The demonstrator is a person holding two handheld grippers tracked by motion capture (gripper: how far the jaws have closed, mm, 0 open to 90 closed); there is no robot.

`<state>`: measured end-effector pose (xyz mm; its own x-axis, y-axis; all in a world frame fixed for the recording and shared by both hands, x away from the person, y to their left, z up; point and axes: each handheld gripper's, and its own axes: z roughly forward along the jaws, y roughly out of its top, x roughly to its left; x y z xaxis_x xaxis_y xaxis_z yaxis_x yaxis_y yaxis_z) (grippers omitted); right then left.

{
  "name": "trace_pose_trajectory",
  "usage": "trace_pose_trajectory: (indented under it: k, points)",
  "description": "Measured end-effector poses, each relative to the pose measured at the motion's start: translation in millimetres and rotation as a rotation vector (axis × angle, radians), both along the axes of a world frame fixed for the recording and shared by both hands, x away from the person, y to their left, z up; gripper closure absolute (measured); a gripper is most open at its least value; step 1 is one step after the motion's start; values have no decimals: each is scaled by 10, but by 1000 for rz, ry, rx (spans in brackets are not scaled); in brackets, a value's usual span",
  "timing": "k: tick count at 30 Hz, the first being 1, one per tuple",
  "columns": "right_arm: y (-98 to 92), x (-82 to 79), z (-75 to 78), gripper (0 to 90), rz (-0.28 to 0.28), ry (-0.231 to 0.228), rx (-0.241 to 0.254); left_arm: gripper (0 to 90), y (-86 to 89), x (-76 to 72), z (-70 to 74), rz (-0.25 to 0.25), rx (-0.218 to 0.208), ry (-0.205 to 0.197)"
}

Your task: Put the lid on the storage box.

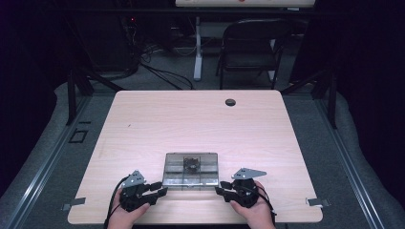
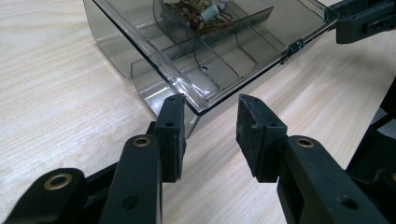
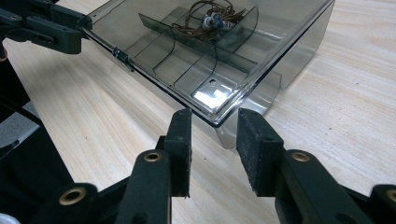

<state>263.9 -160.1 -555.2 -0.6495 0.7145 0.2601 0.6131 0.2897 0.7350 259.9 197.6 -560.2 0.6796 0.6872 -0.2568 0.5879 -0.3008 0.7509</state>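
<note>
A smoky clear plastic compartment box (image 1: pixel 191 169) lies with its lid down near the table's front edge, between my two grippers. One compartment holds a small bundle of wired parts (image 2: pixel 201 11) (image 3: pixel 210 21). My left gripper (image 1: pixel 160 188) sits at the box's (image 2: pixel 224 51) front left corner; its jaws (image 2: pixel 210 126) stand open, with the corner just ahead of the gap and untouched. My right gripper (image 1: pixel 220 191) mirrors it at the front right corner of the box (image 3: pixel 210 56), jaws (image 3: pixel 215 135) open and not touching it. Each gripper view also catches the opposite gripper's jaw (image 2: pixel 369 21) (image 3: pixel 42 25) at the far corner.
The pale wooden table (image 1: pixel 143 124) has a round black cable hole (image 1: pixel 230 102) near its far edge. Metal brackets (image 1: pixel 74 204) (image 1: pixel 317 202) stick out at the front corners. A black folding chair (image 1: pixel 250 45) and floor cables lie beyond the table.
</note>
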Motion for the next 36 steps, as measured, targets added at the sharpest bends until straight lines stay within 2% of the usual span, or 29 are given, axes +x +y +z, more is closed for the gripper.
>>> trace_pose_trajectory:
  k: [1, 20, 22, 28, 34, 36]
  points:
    - [4, -4, -4, 658, -10, -2, 16, 619, 5, -6, 8, -2, 5, -1]
    - [-138, -13, 92, 598, -25, -20, 45, 567, 151, 20, 81, 35, -38, 1]
    - [-153, -9, 92, 588, -39, -23, 56, 562, 166, 25, 91, 31, -33, 2]
    - [-217, 13, 98, 559, -64, -25, 54, 551, 244, 52, 104, 61, -44, 1]
    - [-312, 39, 95, 520, -102, -48, 40, 548, 354, 110, 94, 92, -39, 6]
    - [-329, 49, 87, 513, -120, -52, 50, 547, 367, 117, 91, 103, -38, 7]
